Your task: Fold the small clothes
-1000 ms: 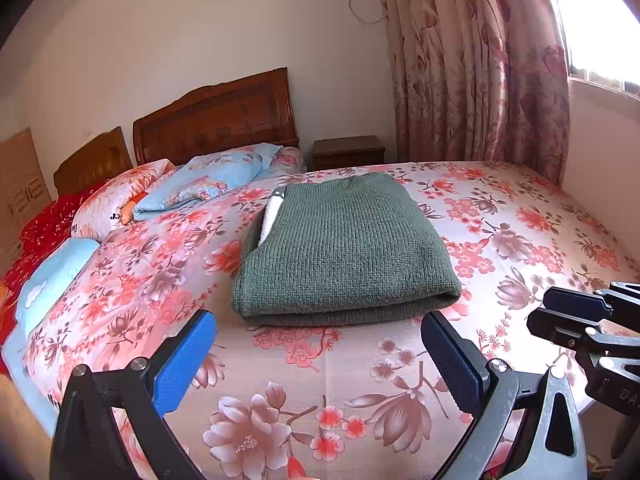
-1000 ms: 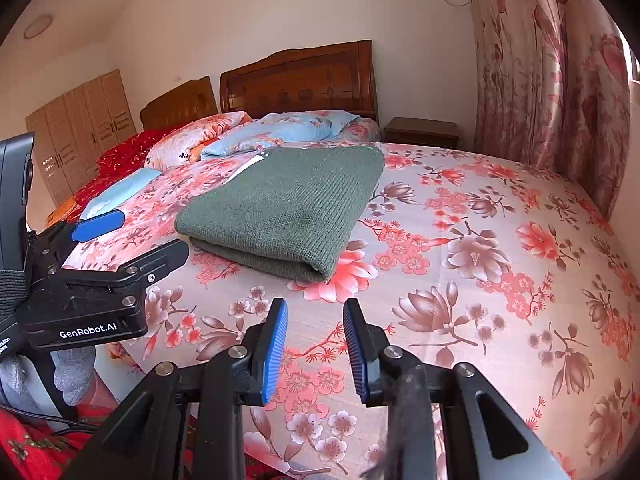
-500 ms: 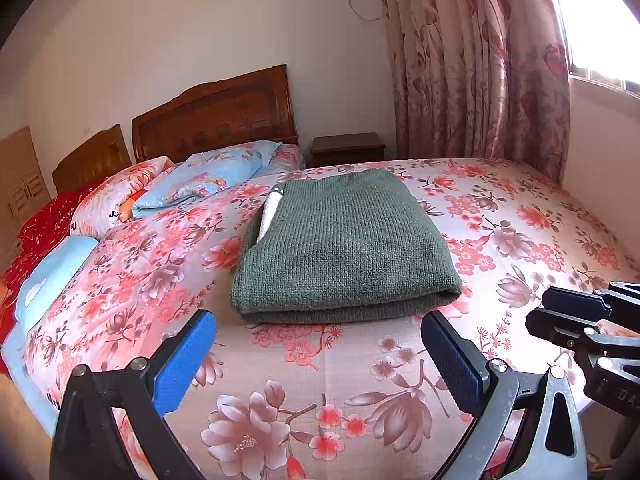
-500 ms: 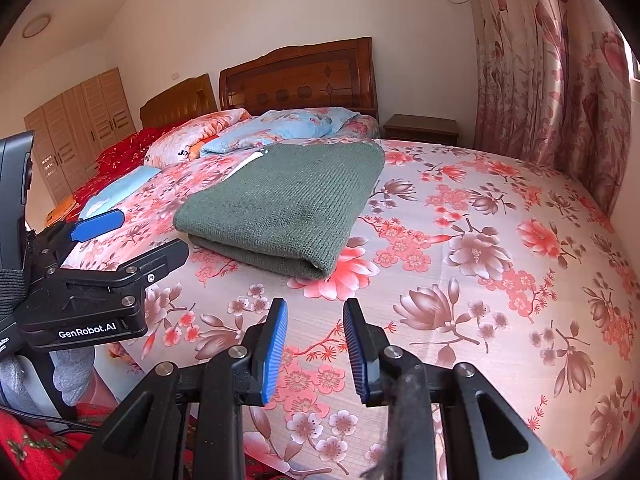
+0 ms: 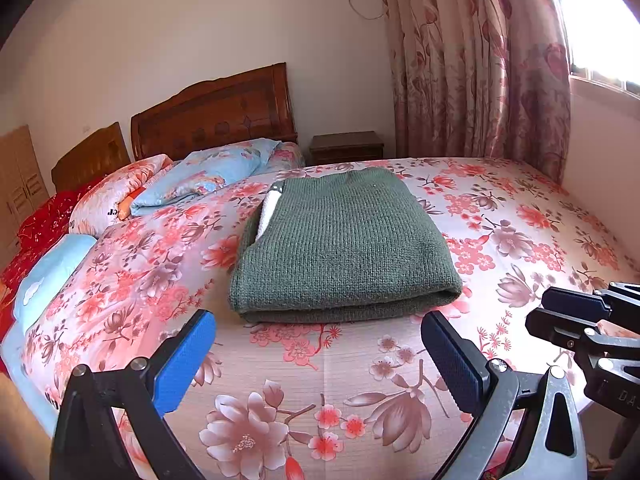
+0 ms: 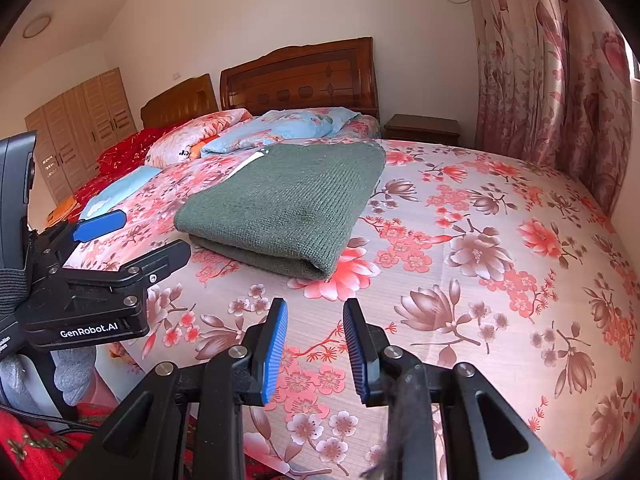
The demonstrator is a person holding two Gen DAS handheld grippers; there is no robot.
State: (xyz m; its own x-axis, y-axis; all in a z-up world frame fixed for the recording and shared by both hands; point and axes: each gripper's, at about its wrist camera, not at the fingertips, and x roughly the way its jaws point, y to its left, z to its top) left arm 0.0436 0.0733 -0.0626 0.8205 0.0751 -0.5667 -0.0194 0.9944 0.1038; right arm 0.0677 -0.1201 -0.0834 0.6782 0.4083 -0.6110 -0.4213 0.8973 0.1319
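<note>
Left gripper (image 5: 318,354) gapes wide, right gripper (image 6: 316,354) narrowly apart, both empty, ribbed blue pads before a chunky-knit green sweater (image 5: 344,246) folded square on the floral bed (image 5: 520,216).

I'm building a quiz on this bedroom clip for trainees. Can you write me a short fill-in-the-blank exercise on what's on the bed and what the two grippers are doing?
1. The folded knit garment lying on the floral bedspread is dark ____ in colour.
2. The left gripper has its jaws ____, with nothing between them.
3. The right gripper is holding ____.
4. The wooden nightstand stands between the headboard and the ____.

Missing words: green; open; nothing; curtain
</note>
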